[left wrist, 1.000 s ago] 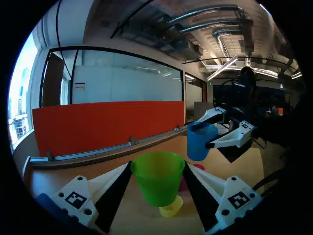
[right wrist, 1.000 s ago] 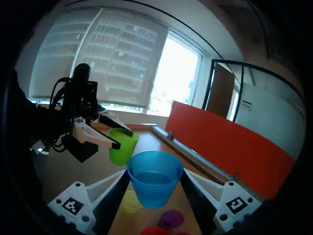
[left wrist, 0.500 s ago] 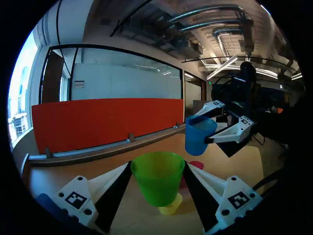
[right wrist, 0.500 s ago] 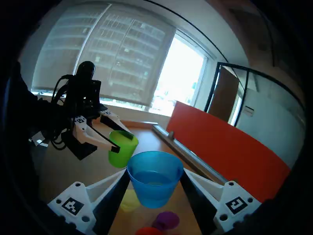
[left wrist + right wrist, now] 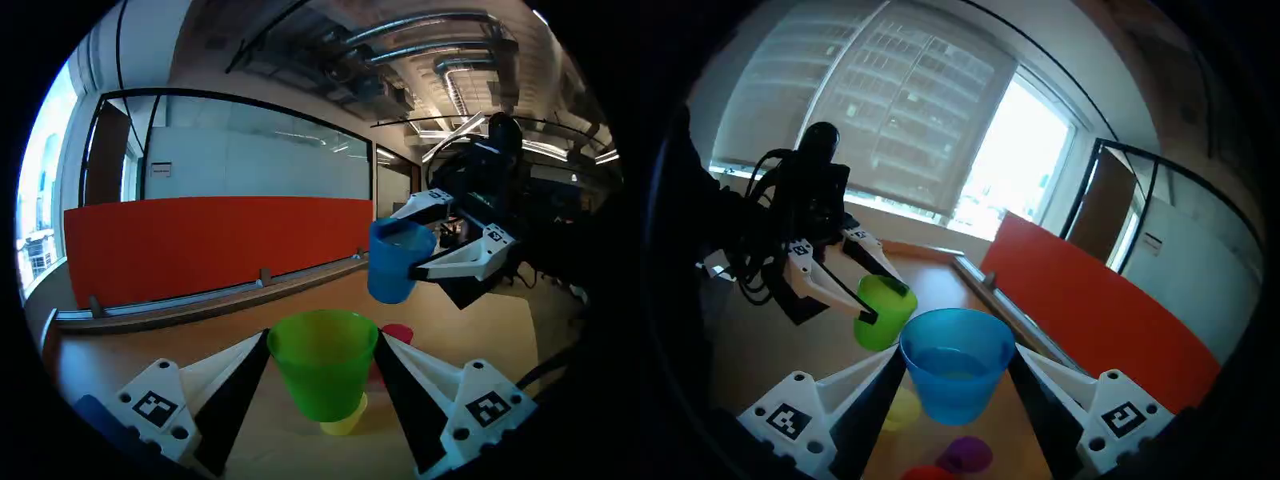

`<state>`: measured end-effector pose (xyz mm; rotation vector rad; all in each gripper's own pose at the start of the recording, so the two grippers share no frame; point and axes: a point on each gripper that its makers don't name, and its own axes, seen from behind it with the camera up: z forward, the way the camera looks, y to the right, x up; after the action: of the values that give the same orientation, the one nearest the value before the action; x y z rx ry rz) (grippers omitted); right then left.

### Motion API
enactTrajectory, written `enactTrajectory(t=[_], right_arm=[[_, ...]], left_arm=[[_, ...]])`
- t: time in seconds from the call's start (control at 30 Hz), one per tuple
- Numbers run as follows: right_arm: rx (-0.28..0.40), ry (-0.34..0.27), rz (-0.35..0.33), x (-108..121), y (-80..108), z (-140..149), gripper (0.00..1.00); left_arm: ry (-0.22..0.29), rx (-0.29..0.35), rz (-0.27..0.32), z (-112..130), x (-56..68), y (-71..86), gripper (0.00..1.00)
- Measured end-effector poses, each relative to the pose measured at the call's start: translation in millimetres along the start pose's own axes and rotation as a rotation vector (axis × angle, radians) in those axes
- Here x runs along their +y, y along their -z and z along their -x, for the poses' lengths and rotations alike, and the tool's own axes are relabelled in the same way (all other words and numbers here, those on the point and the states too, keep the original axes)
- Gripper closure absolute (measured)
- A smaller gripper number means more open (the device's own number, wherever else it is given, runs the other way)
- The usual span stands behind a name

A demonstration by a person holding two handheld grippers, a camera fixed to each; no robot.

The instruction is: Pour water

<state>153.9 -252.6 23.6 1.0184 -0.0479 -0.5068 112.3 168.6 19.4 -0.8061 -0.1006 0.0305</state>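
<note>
Now the right gripper point(image 5: 958, 352) clamps the water-filled blue cup point(image 5: 958, 392), the left gripper point(image 5: 322, 340) the green cup point(image 5: 322, 380) — nothing poured yet; next, I'd judge, tip blue over green.

Blue cup point(image 5: 958, 364) sits upright, mouth up, a shallow pool of water inside. Green cup point(image 5: 882, 312) is at ten o'clock from it, close by but not touching, its mouth open upward.
</note>
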Motion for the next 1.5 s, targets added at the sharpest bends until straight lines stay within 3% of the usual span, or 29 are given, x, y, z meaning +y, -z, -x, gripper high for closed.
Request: enactTrajectory(t=[0.57, 1.13, 1.5], right_arm=[[-0.009, 0.101, -0.012, 3.7, -10.5, -8.5, 0.1], [-0.011, 0.208, -0.017, 11.1, -19.8, -20.2, 0.1], [0.0, 0.244, -0.028, 11.0, -25.7, -30.0, 0.1]], left_arm=[[-0.032, 0.0, 0.008, 7.0, 9.7, 4.5, 0.1], [-0.018, -0.001, 0.023, 12.0, 17.0, 7.2, 0.1], [-0.011, 0.002, 0.024, 13.3, 18.0, 10.0, 0.1]])
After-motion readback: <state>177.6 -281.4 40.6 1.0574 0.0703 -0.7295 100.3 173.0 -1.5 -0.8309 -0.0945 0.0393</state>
